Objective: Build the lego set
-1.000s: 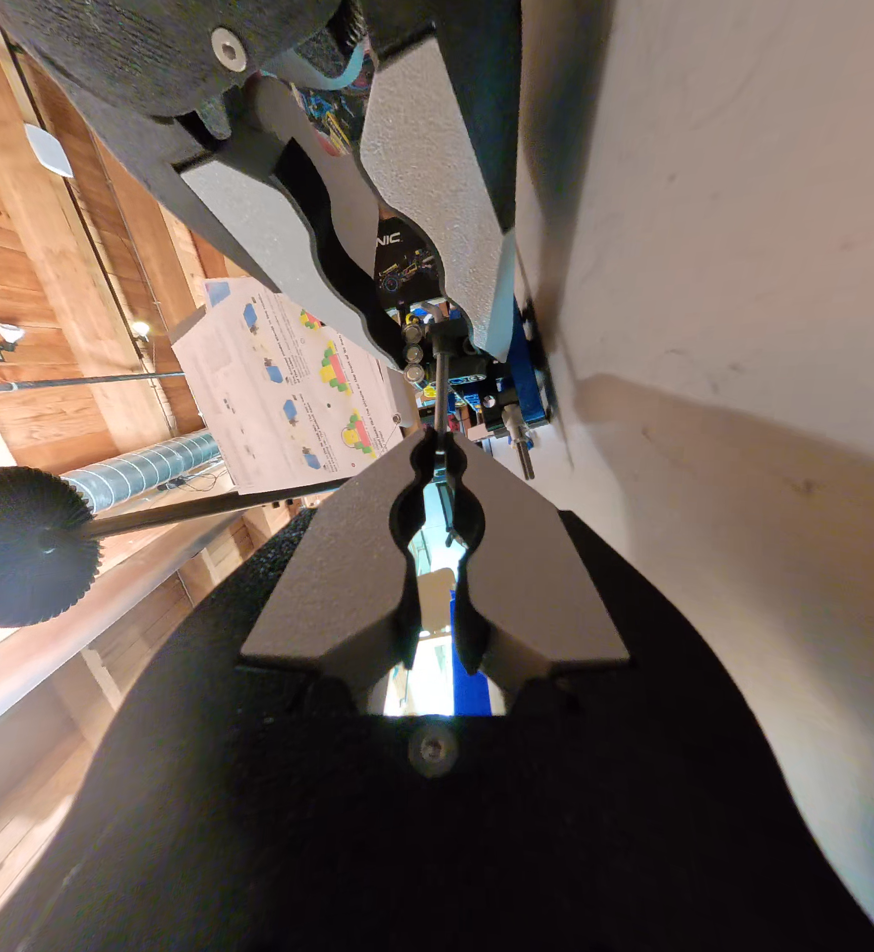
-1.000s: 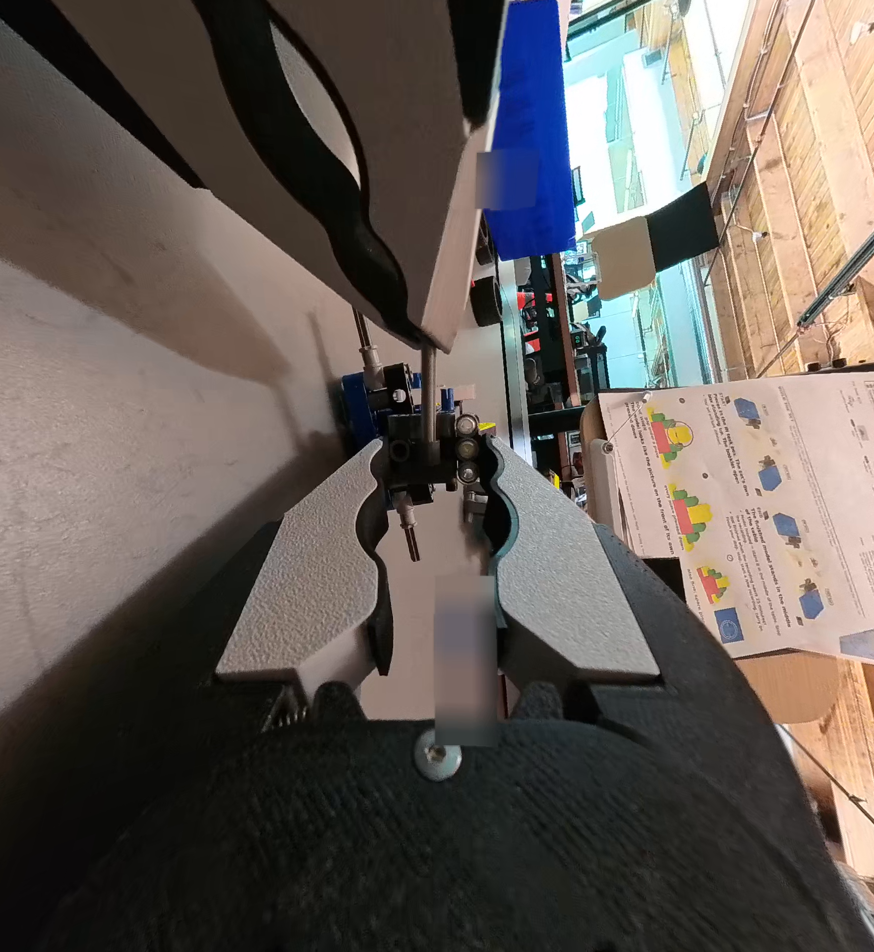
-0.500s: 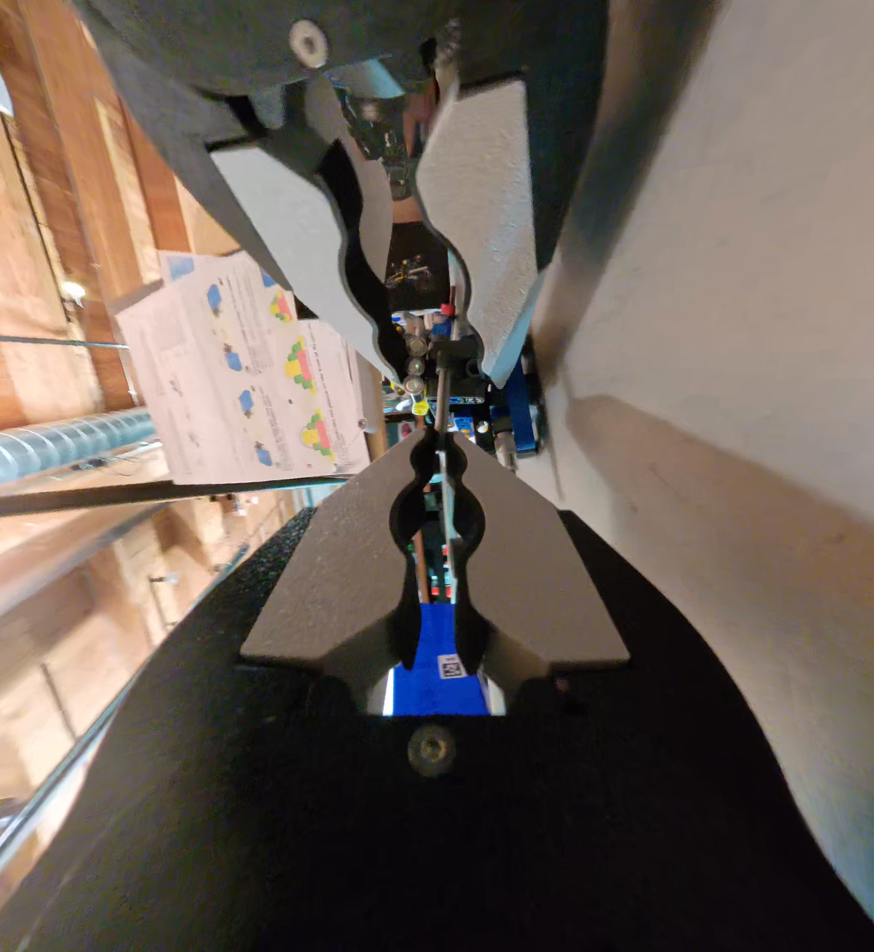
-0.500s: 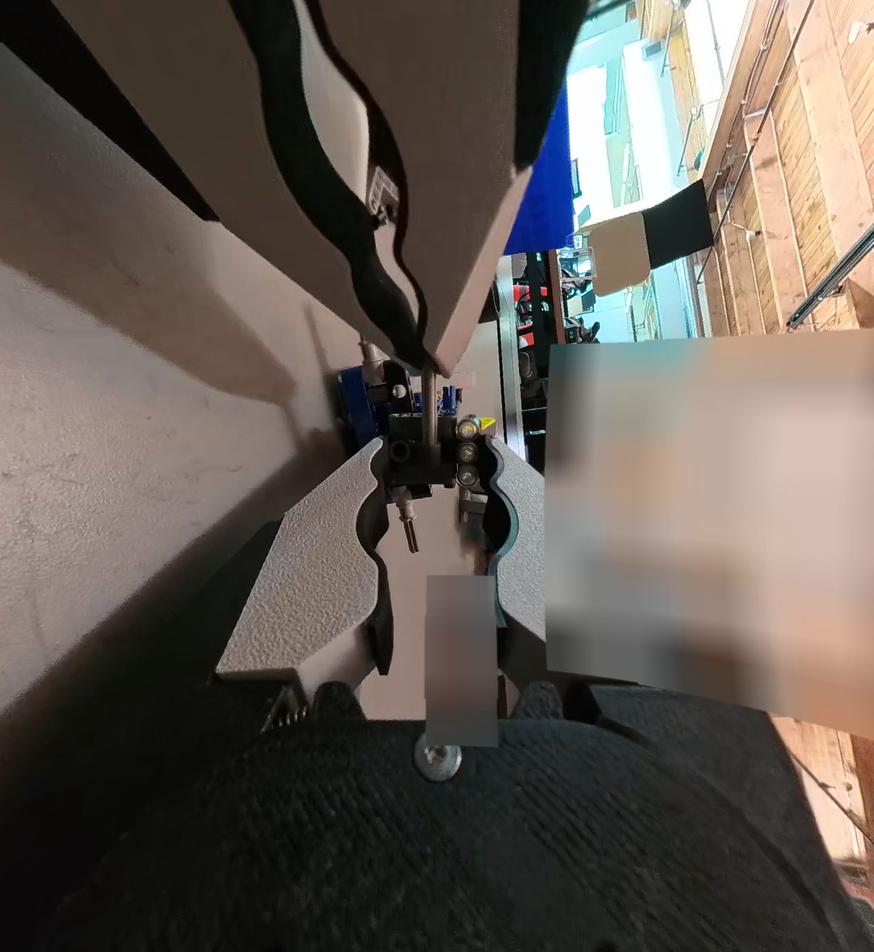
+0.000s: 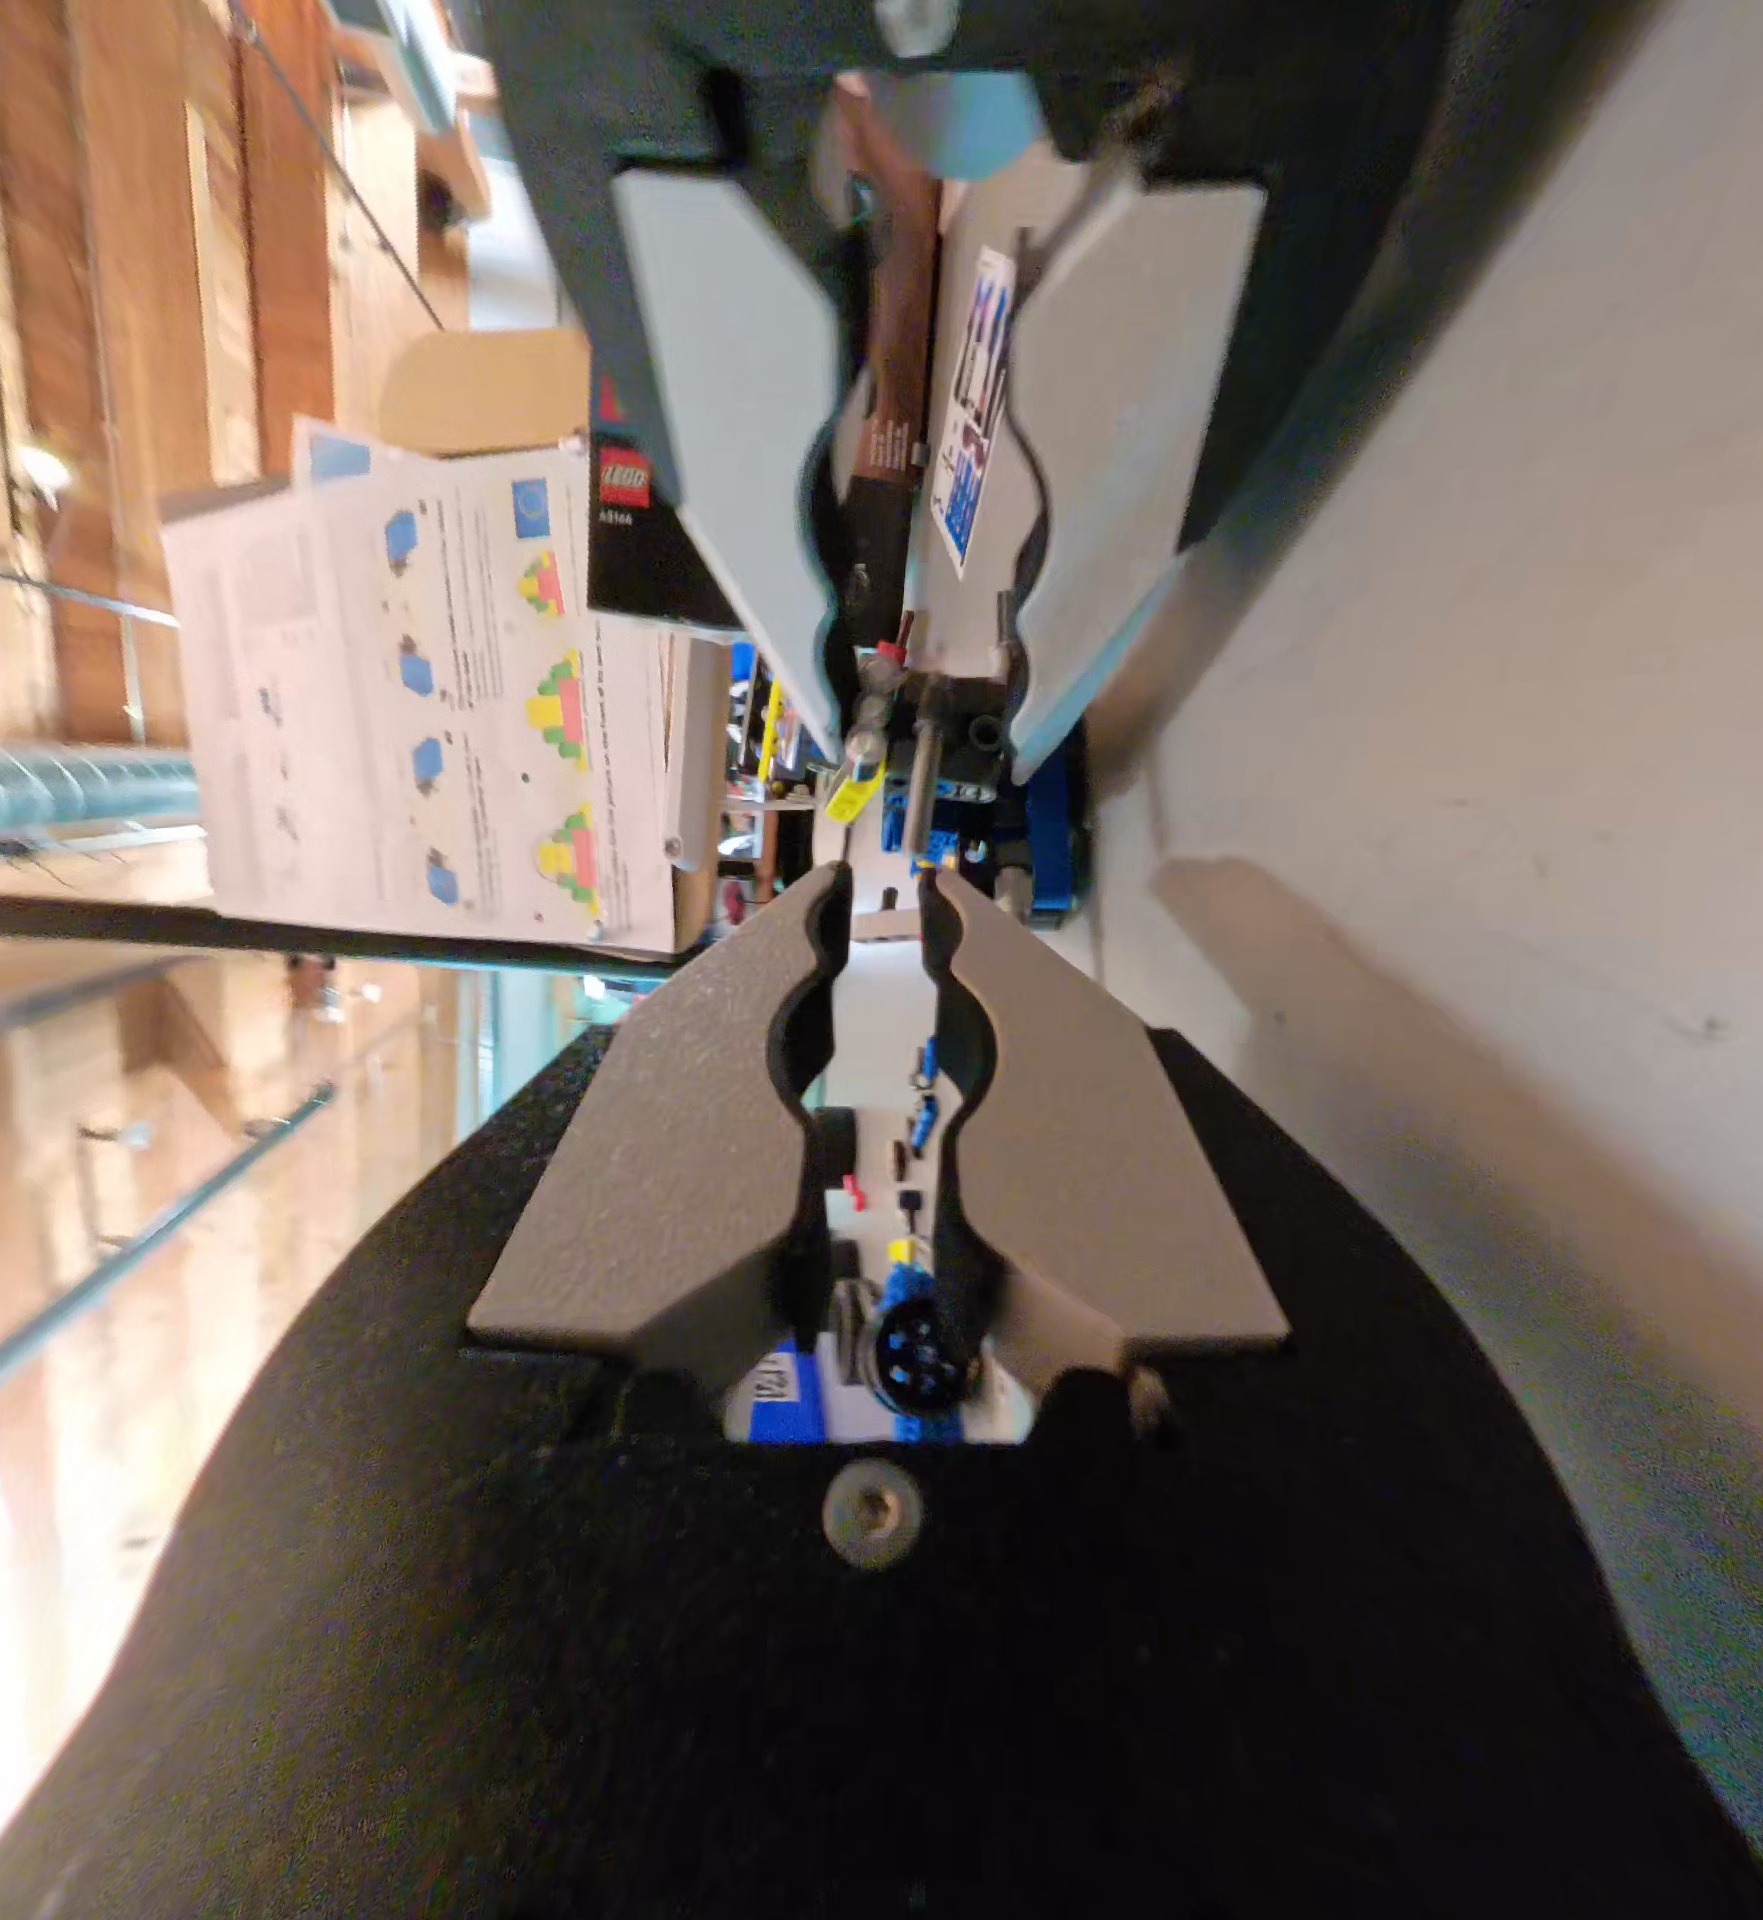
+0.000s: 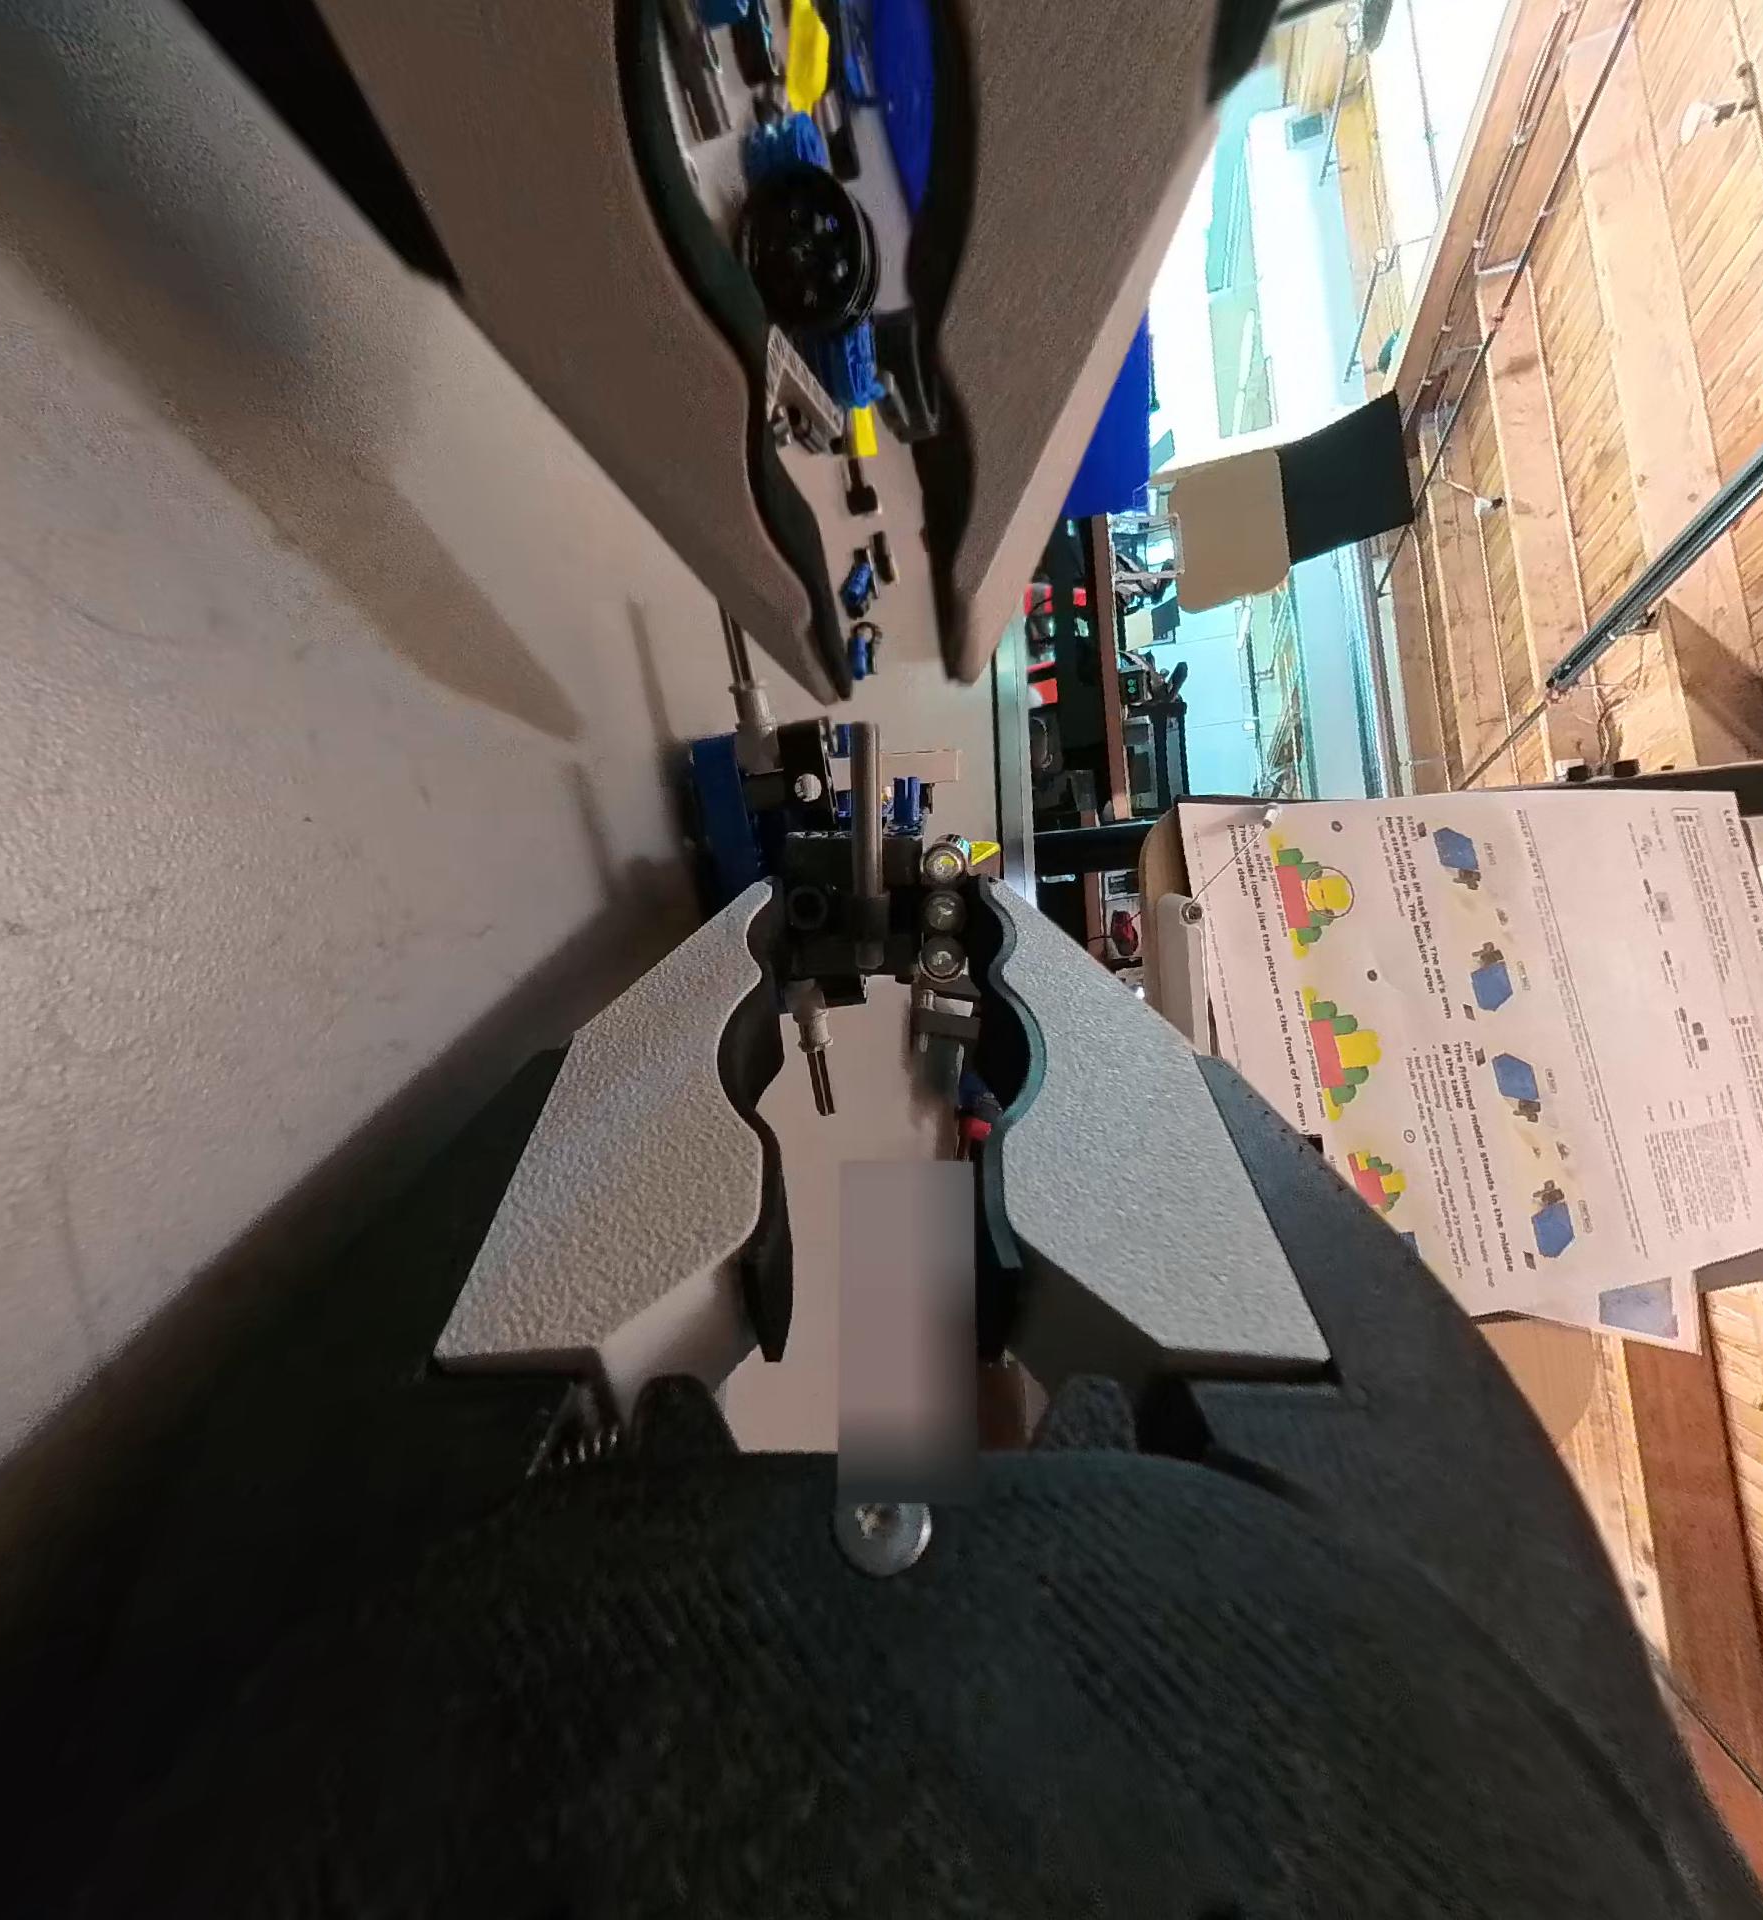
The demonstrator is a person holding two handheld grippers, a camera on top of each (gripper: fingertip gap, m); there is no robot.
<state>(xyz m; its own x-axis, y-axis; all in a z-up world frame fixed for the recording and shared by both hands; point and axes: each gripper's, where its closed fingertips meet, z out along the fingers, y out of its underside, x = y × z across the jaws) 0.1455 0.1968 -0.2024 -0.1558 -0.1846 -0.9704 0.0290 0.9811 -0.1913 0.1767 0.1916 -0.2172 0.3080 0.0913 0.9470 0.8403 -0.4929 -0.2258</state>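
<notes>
My right gripper (image 6: 877, 899) is shut on a small black and blue toy-brick assembly (image 6: 835, 914) with three silver studs on one side. A grey axle (image 6: 864, 821) stands out of the assembly towards my left gripper (image 6: 898, 675). In the left wrist view, my left gripper (image 5: 887, 883) is open by a narrow gap and holds nothing. Its fingertips (image 5: 841, 883) sit just short of the end of the axle (image 5: 921, 769). The right gripper (image 5: 927, 743) faces it from above, clamped on the assembly (image 5: 960, 717).
A white table (image 6: 233, 831) runs along one side. Loose small parts and a black wheel (image 5: 918, 1361) lie on it behind the left gripper. A printed instruction sheet (image 6: 1479, 1039) hangs on a stand, with a black box (image 5: 638, 520) by it. My two grippers' fingertips are within a few centimetres of each other.
My left gripper was shut on the grey axle. It has opened, let the axle go and drawn back a little. My right gripper has kept its hold on the assembly.
</notes>
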